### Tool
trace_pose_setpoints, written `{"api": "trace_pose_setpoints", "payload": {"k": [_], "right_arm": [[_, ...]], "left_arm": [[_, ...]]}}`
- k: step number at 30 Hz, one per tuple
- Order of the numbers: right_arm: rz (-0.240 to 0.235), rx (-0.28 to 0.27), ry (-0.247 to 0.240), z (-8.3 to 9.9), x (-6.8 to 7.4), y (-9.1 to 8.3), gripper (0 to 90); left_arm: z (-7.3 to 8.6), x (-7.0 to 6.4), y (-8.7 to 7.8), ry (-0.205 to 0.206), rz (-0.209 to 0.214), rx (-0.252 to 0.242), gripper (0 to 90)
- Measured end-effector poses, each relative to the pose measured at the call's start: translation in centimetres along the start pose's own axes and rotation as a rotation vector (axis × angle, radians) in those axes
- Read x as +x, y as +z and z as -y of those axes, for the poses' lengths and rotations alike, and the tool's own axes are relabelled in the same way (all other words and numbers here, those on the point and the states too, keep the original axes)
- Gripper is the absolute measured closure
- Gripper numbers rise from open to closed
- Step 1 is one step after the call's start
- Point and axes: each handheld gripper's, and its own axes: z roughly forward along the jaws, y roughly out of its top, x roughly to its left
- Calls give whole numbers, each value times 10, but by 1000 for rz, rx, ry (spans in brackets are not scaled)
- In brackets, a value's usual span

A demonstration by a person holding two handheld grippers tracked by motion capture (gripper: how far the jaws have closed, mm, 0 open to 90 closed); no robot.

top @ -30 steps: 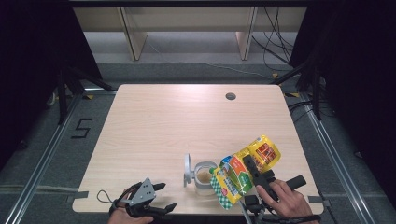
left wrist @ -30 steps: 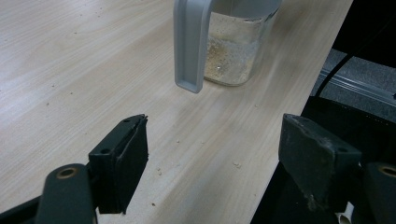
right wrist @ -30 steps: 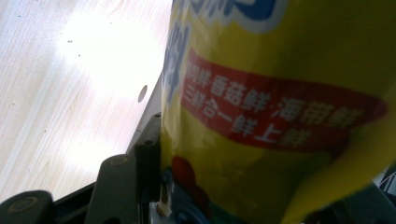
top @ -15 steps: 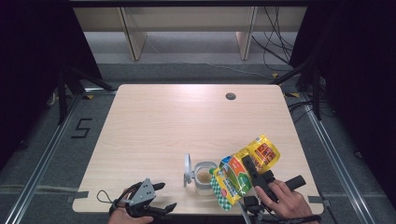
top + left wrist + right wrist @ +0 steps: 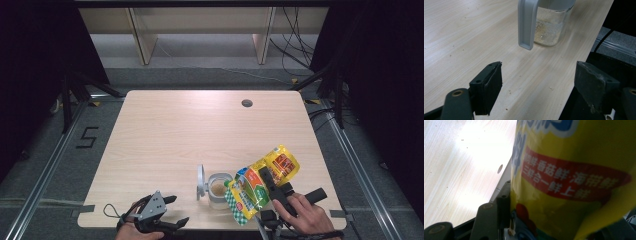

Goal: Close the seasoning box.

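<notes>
The wooden surface (image 5: 190, 135) takes up most of the high view, bare over its far and left parts, with a small round hole (image 5: 246, 103) near its far right edge. All the things sit at its near right.

The yellow pouch (image 5: 262, 181) is the largest of them. It is held above the surface, tilted, with its long axis running from near left to far right. Its yellow end with the red panel points far and right, and its green, checkered end points near and left, down toward the mouth of the jar. In the right gripper view the pouch's yellow face (image 5: 574, 177) with a red band of print lies right against the camera, with the surface behind it at the left.

The right gripper (image 5: 272, 187) is at the near right edge of the surface, the person's hand (image 5: 305, 215) behind it. Its jaws are closed on the pouch at about its middle.

The clear jar (image 5: 219, 189) stands upright just left of the pouch's lower end, open, with pale powder in its bottom. Its grey lid (image 5: 200, 181) stands flipped up on the jar's left side. In the left gripper view the lid (image 5: 526, 23) hangs in front of the jar (image 5: 550, 27), between the jar and the jaws.

The left gripper (image 5: 167, 210) lies at the near edge, left of the jar and apart from it. Its jaws stand wide open with nothing between them, pointing right toward the jar.
</notes>
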Motion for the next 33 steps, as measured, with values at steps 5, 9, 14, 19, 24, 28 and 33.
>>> {"api": "trace_pose_setpoints", "payload": {"k": [5,9,14,19,24,28,33], "right_arm": [[-9,-2,-4,-1,-2,0,473],[-16,-5,-3,-1,0,1,477],[-28,-4,-15,-2,0,1,478],[-21,-8,-20,-2,-1,2,478],[-24,-8,-21,-2,-1,2,479],[-34,-7,-21,-1,-1,1,479],[-30,-7,-25,-1,-2,1,480]], "left_arm": [[0,2,-1,16,-1,17,221],[0,3,-1,31,-6,25,221],[0,2,-1,15,0,17,221],[0,1,-1,14,-1,16,221],[0,2,-1,18,0,16,221],[0,2,-1,19,-3,15,221],[0,1,-1,15,-3,14,221]]}}
